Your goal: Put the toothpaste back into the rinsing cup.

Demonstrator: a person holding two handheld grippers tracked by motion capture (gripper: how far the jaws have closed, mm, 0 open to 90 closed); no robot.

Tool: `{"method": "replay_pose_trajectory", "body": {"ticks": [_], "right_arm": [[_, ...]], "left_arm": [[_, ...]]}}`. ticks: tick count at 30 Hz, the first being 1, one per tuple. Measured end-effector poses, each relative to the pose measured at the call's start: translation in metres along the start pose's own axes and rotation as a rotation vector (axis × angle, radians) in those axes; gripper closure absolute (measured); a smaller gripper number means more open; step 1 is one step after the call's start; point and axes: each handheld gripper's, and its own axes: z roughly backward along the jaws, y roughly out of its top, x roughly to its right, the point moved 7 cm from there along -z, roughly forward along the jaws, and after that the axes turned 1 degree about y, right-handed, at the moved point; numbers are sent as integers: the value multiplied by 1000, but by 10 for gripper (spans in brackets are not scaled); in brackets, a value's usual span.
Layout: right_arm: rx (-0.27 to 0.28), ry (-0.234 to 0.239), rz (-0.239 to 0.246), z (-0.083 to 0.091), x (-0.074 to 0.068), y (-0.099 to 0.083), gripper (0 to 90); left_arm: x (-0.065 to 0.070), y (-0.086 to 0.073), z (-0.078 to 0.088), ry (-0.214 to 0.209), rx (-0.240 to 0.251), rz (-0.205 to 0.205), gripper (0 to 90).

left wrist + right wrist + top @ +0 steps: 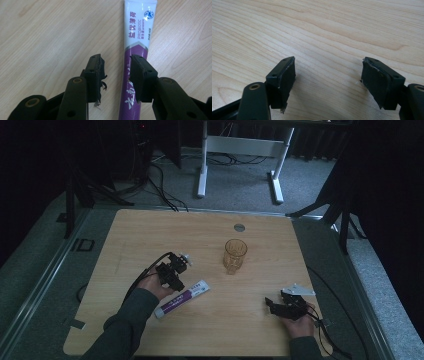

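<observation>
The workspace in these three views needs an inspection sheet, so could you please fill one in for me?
Surface: wooden table, with a round grey cap near its far edge.
Job's things: toothpaste tube lying flat; amber glass upright, apart from it.
Clutter: nothing seen.
Grippers: left gripper open above the tube, which lies partly under one finger; right gripper open over bare wood.
Cables: one trails from each gripper; more lie on the floor.
Surroundings: dim room, white desk frame beyond.
</observation>
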Motion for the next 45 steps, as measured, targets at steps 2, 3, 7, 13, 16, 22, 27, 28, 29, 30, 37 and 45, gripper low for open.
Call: {"method": "replay_pose_trajectory", "body": {"ticks": [2,3,7,13,16,22,27,28,29,30,37,45], "right_arm": [[0,0,0,0,0,0,274],[0,0,-1,0,0,0,274],[0,0,0,0,0,0,274],[0,0,0,0,0,0,274],[0,0,-1,0,0,0,274],[0,0,0,0,0,0,274],[0,0,0,0,0,0,274],[0,0,-1,0,0,0,274],[0,0,-1,0,0,0,274],[0,0,-1,0,0,0,274],[0,0,0,0,0,0,274],[0,0,0,0,0,0,274]], "left_arm": [[1,0,-1,-8,-7,0,612],[1,0,-1,-13,-10,-2,612],[3,0,-2,-36,-19,-2,612],[6,1,-6,-57,-45,-13,612],[7,1,-8,-64,-55,-5,612],[9,1,-10,-75,-71,-17,613],[12,1,-12,-86,-82,-22,623],[12,1,-12,-87,-81,-21,625],[12,1,-12,-88,-82,-22,625],[13,1,-13,-91,-83,-19,626],[13,0,-14,-106,-99,-17,631],[15,0,-17,-111,-123,-23,622]]}}
